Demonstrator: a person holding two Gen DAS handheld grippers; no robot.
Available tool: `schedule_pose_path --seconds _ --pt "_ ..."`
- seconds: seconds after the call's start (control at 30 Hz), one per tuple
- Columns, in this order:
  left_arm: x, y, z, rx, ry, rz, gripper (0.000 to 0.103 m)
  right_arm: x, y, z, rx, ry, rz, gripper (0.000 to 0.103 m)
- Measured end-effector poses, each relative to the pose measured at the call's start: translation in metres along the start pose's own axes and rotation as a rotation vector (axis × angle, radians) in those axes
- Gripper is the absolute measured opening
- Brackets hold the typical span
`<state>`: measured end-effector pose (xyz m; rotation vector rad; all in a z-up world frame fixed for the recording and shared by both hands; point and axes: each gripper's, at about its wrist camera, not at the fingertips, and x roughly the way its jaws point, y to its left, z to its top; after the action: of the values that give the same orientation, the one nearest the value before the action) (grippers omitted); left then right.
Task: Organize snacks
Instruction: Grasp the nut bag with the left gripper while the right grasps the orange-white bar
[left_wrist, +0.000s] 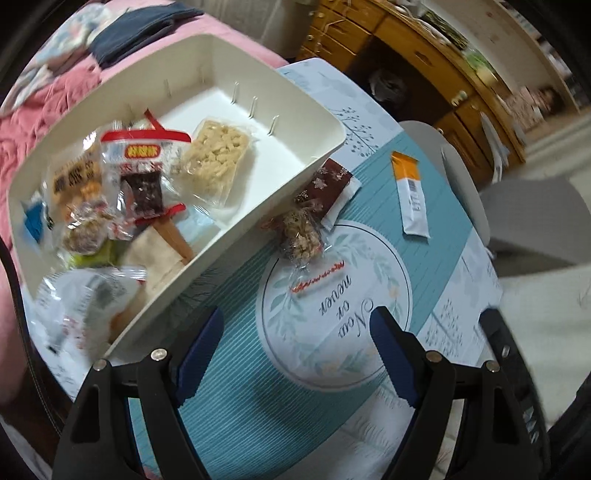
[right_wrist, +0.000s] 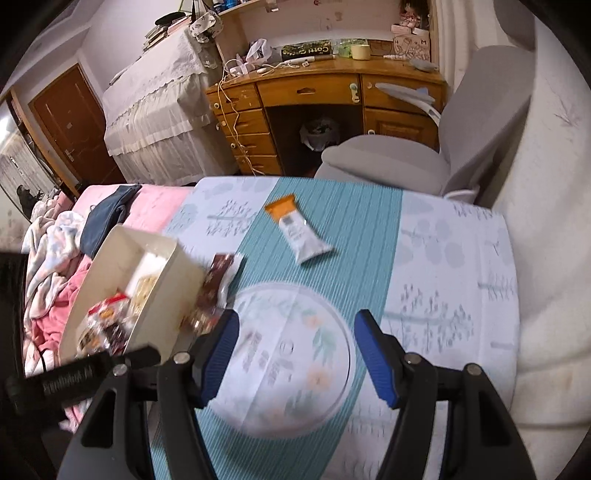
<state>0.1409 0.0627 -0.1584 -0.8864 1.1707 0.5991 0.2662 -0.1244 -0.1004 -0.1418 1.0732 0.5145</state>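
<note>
Both grippers, left gripper (left_wrist: 297, 334) and right gripper (right_wrist: 295, 338), spread wide and empty; clear-wrapped snack (left_wrist: 301, 236) ahead, beside bin (left_wrist: 258, 218): risk of slippery, crinkly film slipping free or wall getting bumped.

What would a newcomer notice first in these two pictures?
First comes the white bin at the left of the table, heaped with wrapped snacks at its near end. Beside it on the teal cloth lie a clear nut packet and a brown packet, with an orange-and-white bar farther off alone. Both grippers, left and right, hang open and empty over the round print.
</note>
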Motion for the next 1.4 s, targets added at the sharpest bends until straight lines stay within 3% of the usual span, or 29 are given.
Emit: schedule_pose_path --seconds 0.2,0.57,0.97,1.23,1.4 --pt "0.019 0.004 0.010 -0.095 -0.043 0.019 0.080 0.040 0.002 0.035 -0.066 -0.041 0.007 0.065" --pt "0.053 -0.001 0.021 -0.115 -0.027 0.061 0.080 0.110 0.015 0.055 -0.223 -0.107 0.011 0.065" --pt "0.085 -0.016 0.030 -0.079 0.011 0.097 0.080 0.174 0.002 0.049 -0.222 -0.007 0.001 0.065" --pt "0.111 -0.024 0.039 -0.053 0.041 0.122 0.080 0.194 0.001 0.044 -0.242 -0.019 -0.035 0.065" --pt "0.128 -0.028 0.047 -0.040 0.059 0.147 0.069 0.197 0.005 0.040 -0.274 -0.041 -0.044 0.066"
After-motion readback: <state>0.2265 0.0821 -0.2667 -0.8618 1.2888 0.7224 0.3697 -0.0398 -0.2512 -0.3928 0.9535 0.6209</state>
